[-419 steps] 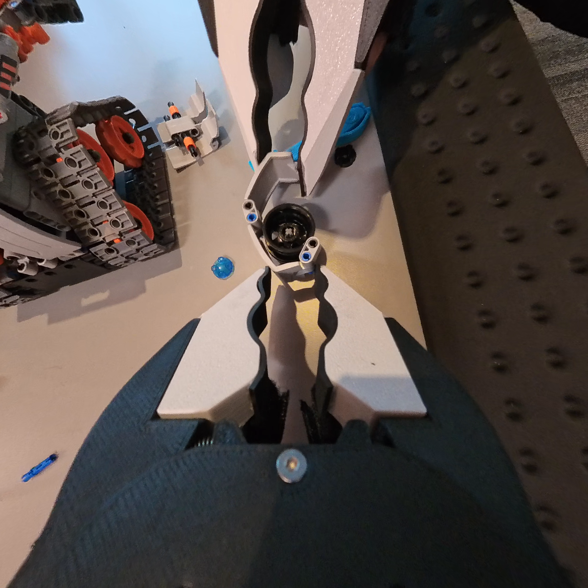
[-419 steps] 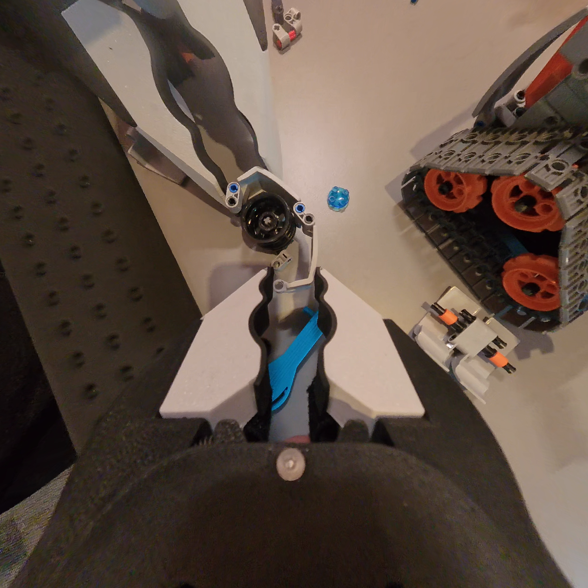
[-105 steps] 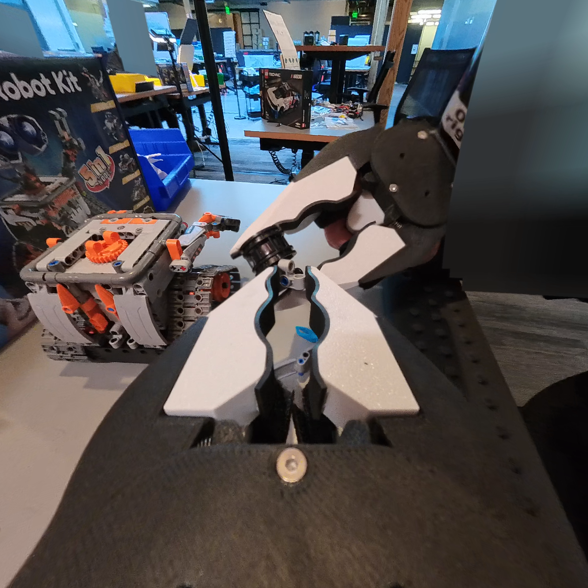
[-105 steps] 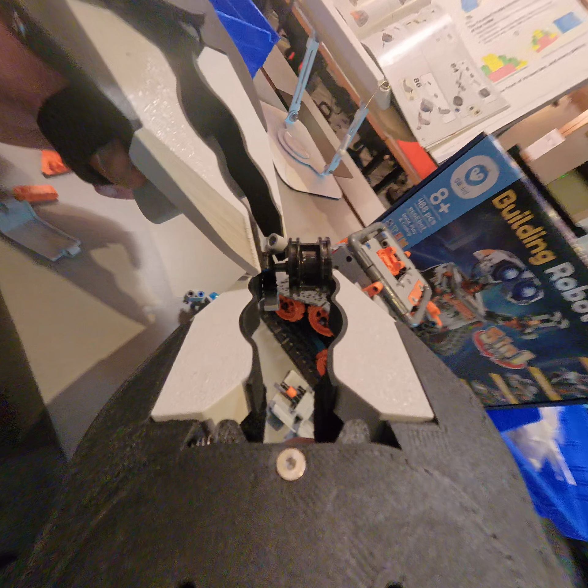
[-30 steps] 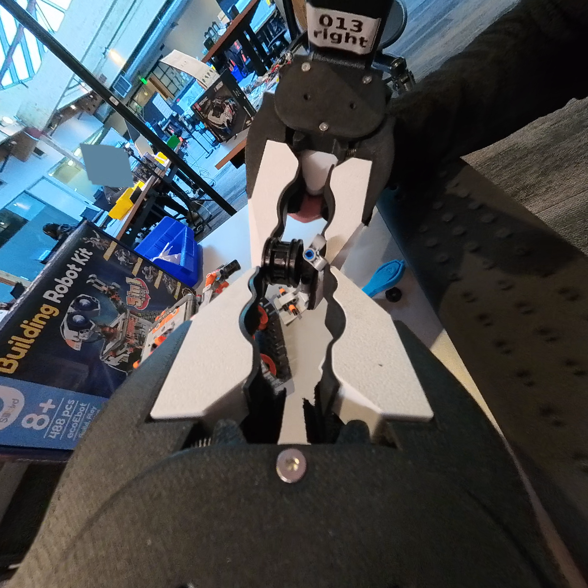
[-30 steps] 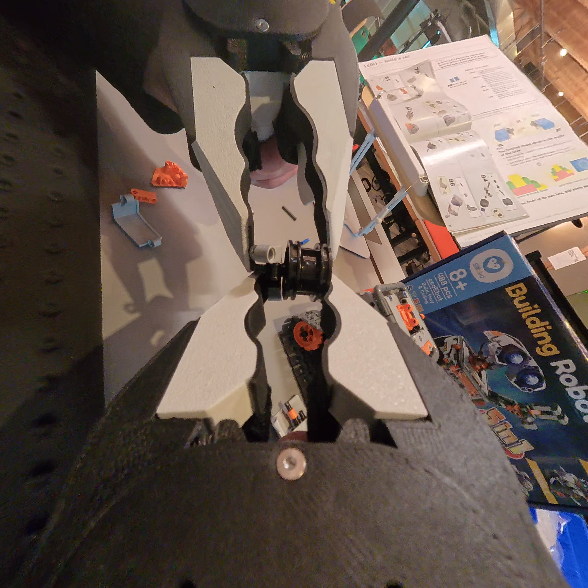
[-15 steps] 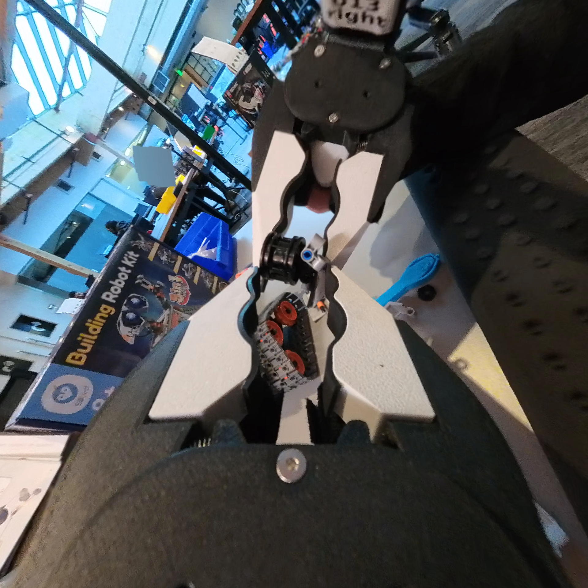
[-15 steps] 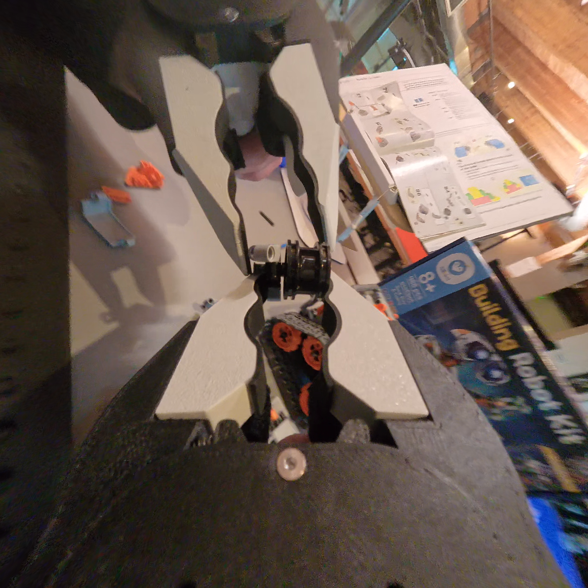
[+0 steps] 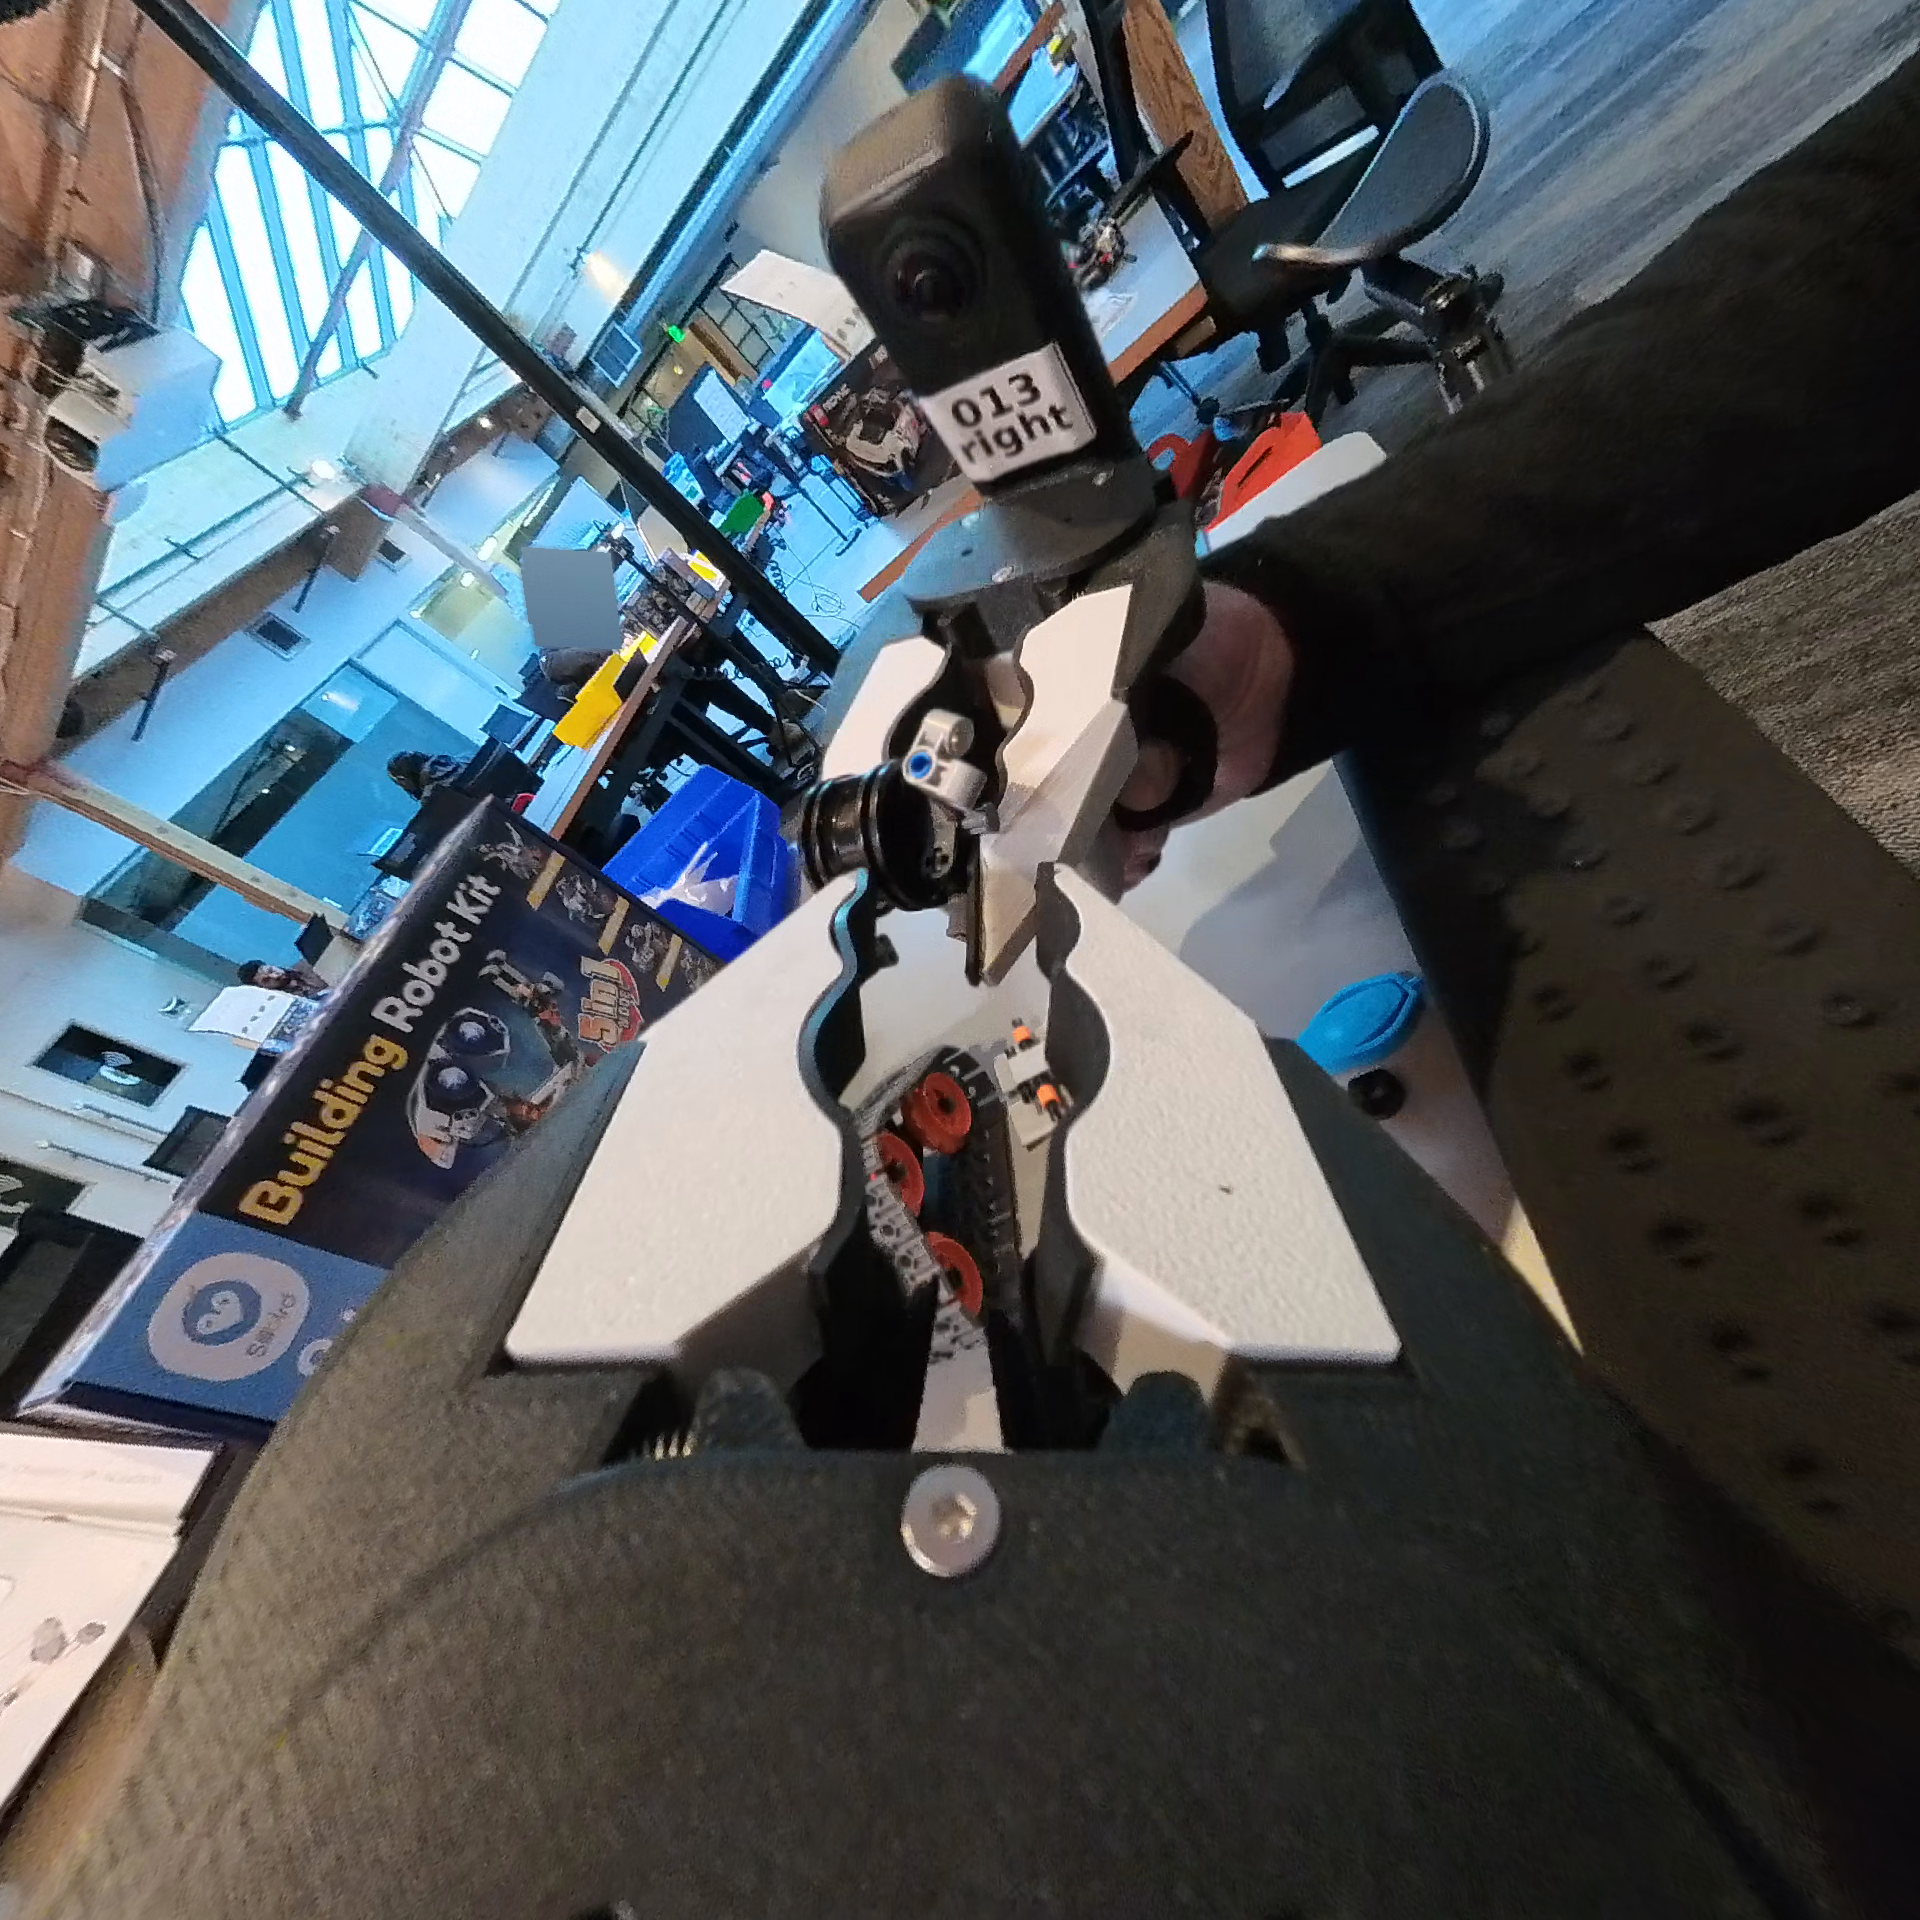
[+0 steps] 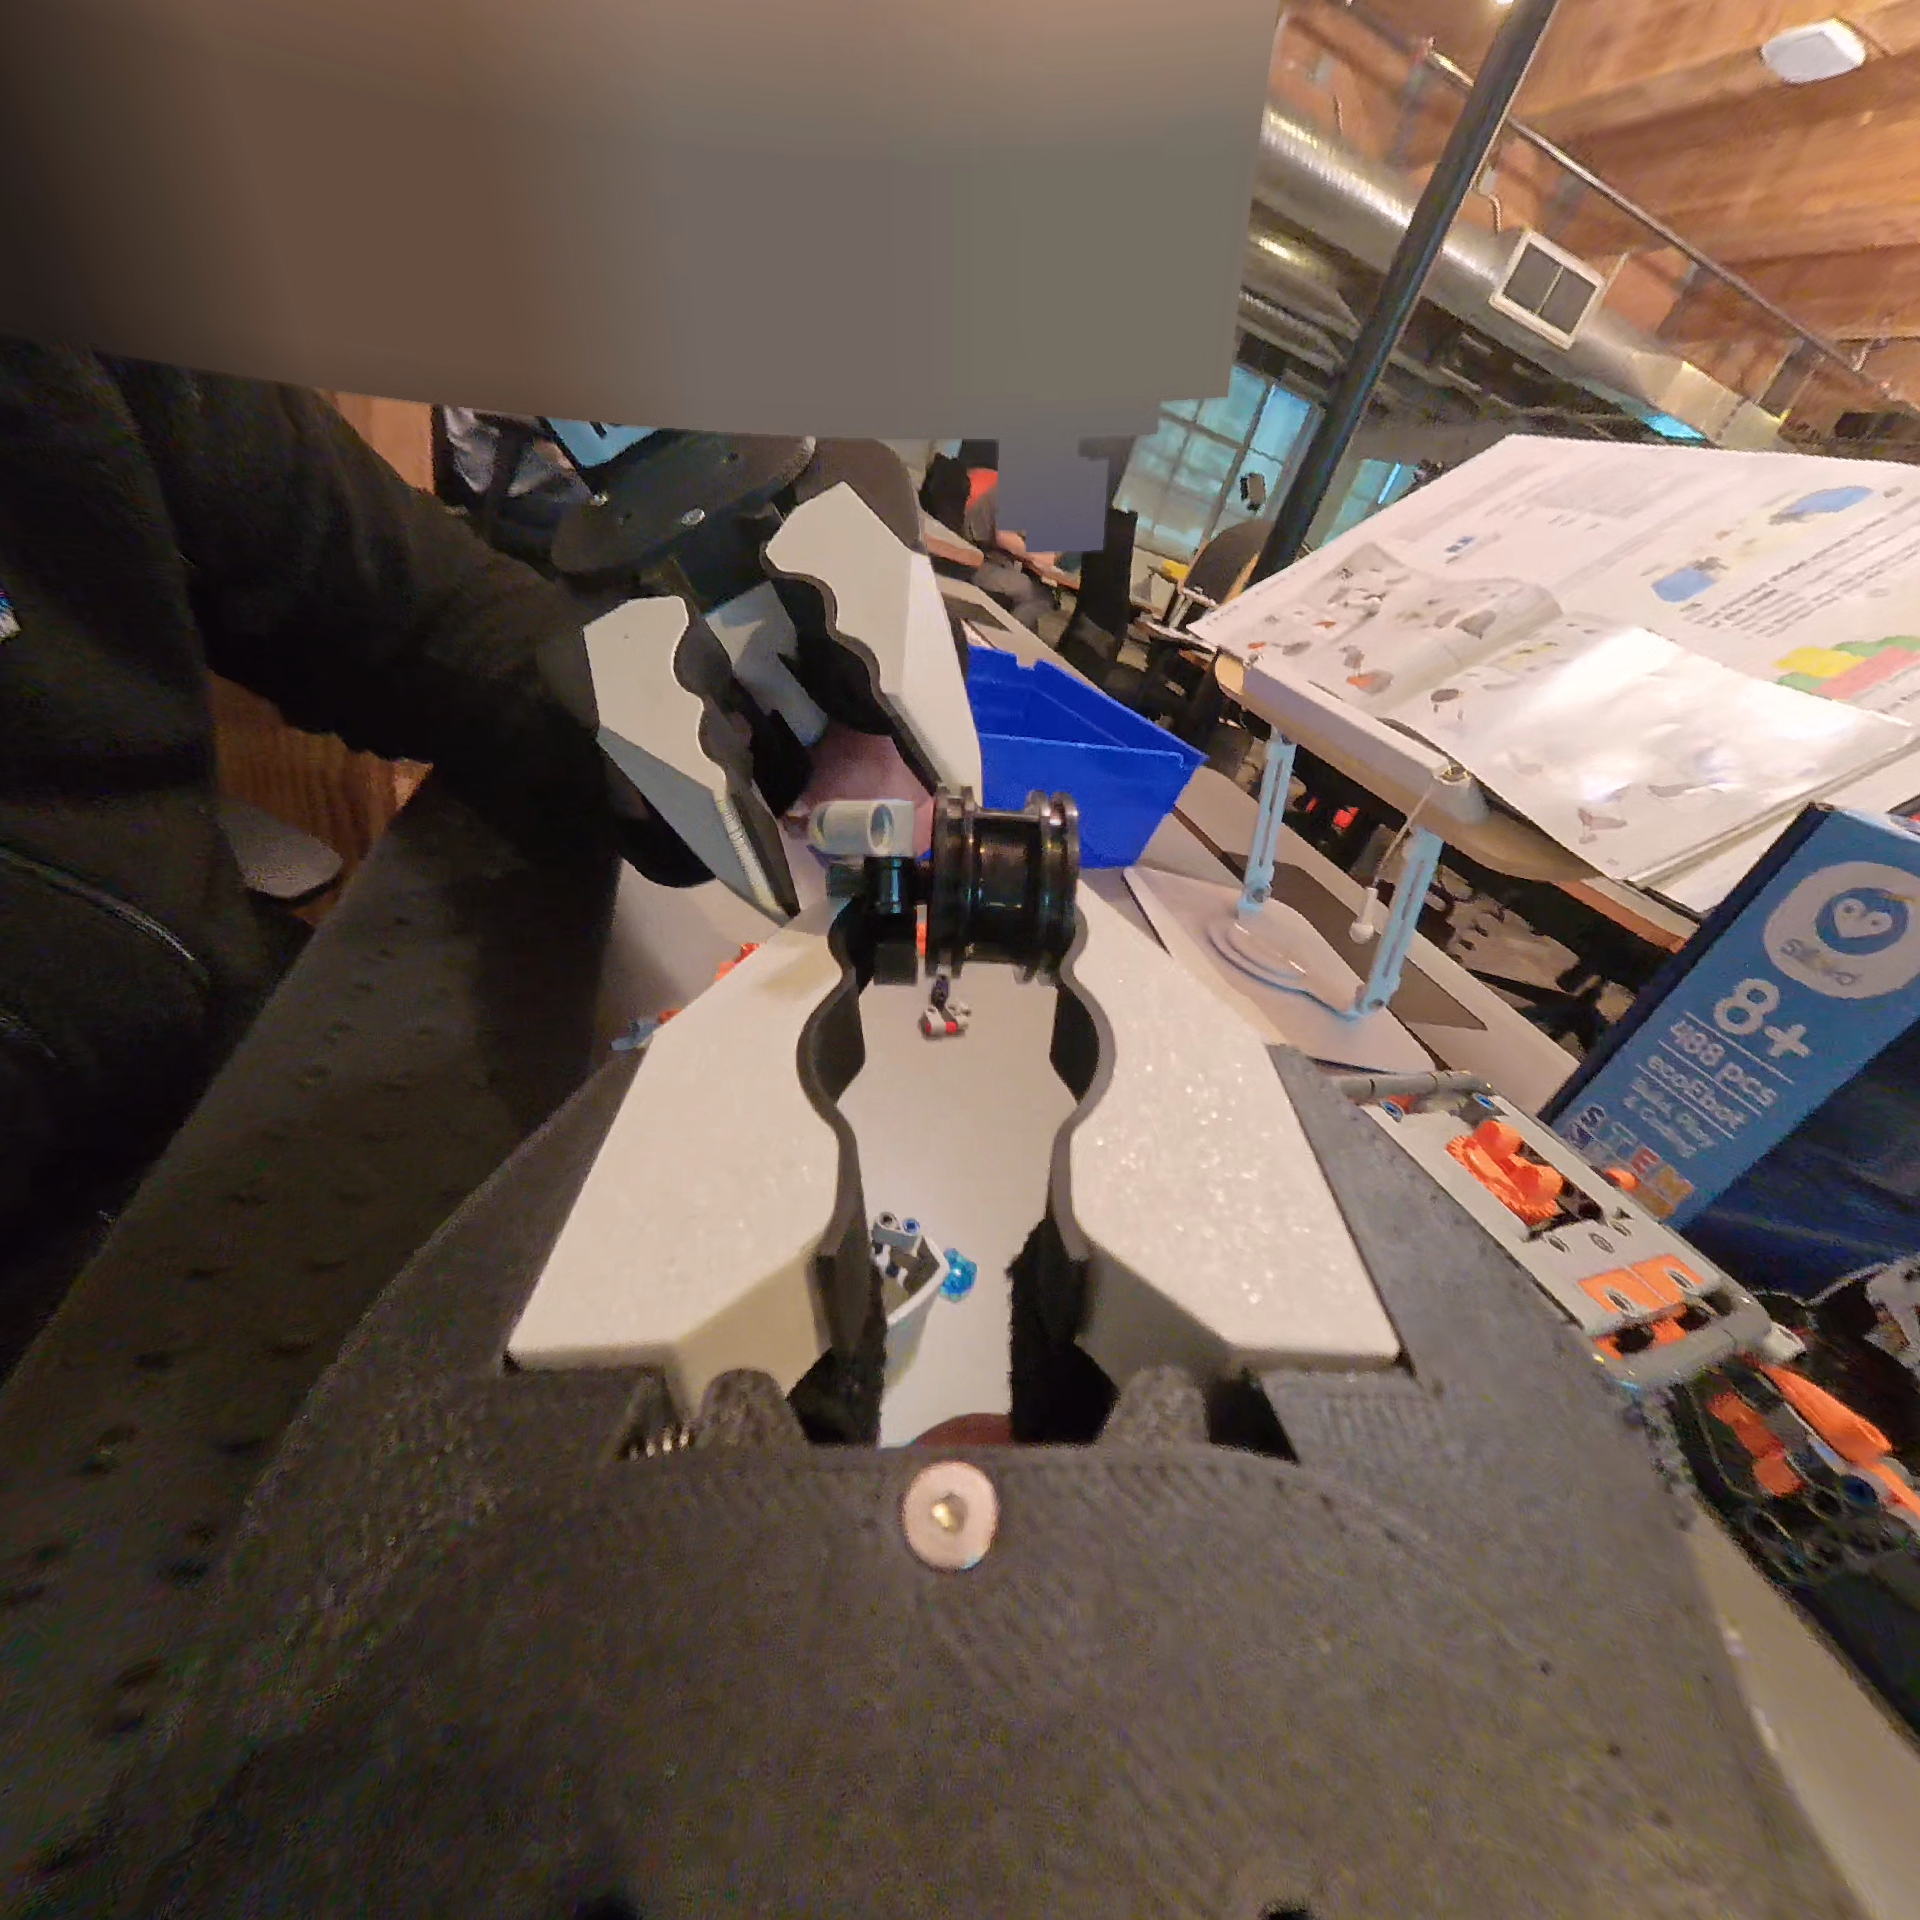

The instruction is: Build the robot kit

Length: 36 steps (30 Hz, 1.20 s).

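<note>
My right gripper (image 10: 956, 935) is shut on a black wheel (image 10: 1003, 883) with a black axle piece and a small grey connector (image 10: 862, 826) on its left side. It holds this high above the table. My left gripper (image 9: 956, 894) is open and empty. Its fingertips sit just below the wheel (image 9: 883, 831), and one of the right gripper's fingers (image 9: 1060, 748) pokes down between them. In the right wrist view the left gripper (image 10: 852, 769) stands open just left of the connector, and I cannot tell whether they touch.
A tracked model with orange wheels (image 9: 925, 1164) (image 10: 1558, 1195) stands on the table (image 10: 956, 1122) by the dark blue kit box (image 9: 416, 1060). A blue bin (image 10: 1060, 748), a booklet on a stand (image 10: 1558, 644), a blue tool (image 9: 1361, 1023) and small loose parts (image 10: 904, 1247) are about. The grippers are tip to tip, or close to it.
Both grippers rose from the table with the wheel part between them. In the last half second the left gripper came off it and the right gripper turned sideways, keeping the wheel.
</note>
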Motion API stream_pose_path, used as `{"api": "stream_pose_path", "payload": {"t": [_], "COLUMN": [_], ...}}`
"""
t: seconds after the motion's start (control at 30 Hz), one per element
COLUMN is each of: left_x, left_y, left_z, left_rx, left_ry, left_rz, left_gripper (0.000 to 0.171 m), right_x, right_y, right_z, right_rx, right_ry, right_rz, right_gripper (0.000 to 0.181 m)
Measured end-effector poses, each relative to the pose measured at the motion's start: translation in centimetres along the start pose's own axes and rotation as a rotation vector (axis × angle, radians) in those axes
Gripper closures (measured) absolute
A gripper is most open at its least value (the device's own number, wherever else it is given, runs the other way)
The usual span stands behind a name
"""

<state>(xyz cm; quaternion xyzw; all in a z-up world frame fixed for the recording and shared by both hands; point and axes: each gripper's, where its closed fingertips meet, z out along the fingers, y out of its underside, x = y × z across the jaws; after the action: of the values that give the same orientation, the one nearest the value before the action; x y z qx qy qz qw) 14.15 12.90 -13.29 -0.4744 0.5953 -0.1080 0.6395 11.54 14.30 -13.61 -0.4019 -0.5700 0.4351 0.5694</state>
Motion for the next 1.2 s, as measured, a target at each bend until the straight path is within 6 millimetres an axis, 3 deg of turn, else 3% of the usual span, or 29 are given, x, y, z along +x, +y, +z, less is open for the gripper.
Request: {"api": "stream_pose_path", "payload": {"t": [0.43, 0.67, 0.77, 0.87, 1.0, 1.2], "left_x": [-0.8, -1.0, -1.1, -1.3, -2.2, -1.1], "left_y": [-1.5, -1.4, -1.1, -0.8, 1.3, 2.3], "left_z": [0.7, 0.8, 0.5, 0.1, 0.4, 1.6], "left_rx": [0.020, 0.025, 0.028, 0.060, 0.044, 0.070], "left_ry": [-0.037, -0.038, -0.005, 0.093, 0.172, 0.272], "left_rz": [-0.081, -0.112, -0.149, -0.287, -0.544, -0.737], "left_gripper": [0.148, 0.146, 0.133, 0.129, 0.118, 0.121], "right_x": [0.2, 0.3, 0.9, 2.4, 3.8, 4.3], "right_y": [-1.2, -1.2, -0.5, 1.7, 1.8, 2.6], "right_z": [-0.5, -0.5, -0.3, -0.2, -0.8, -0.8], "right_rx": [0.165, 0.173, 0.086, -0.154, -0.348, -0.533], "right_ry": [-0.160, -0.157, -0.038, 0.194, 0.435, 0.546], "right_rz": [0.345, 0.353, 0.201, -0.148, -0.540, -0.828], "right_gripper": [0.151, 0.151, 0.151, 0.151, 0.151, 0.151]}}
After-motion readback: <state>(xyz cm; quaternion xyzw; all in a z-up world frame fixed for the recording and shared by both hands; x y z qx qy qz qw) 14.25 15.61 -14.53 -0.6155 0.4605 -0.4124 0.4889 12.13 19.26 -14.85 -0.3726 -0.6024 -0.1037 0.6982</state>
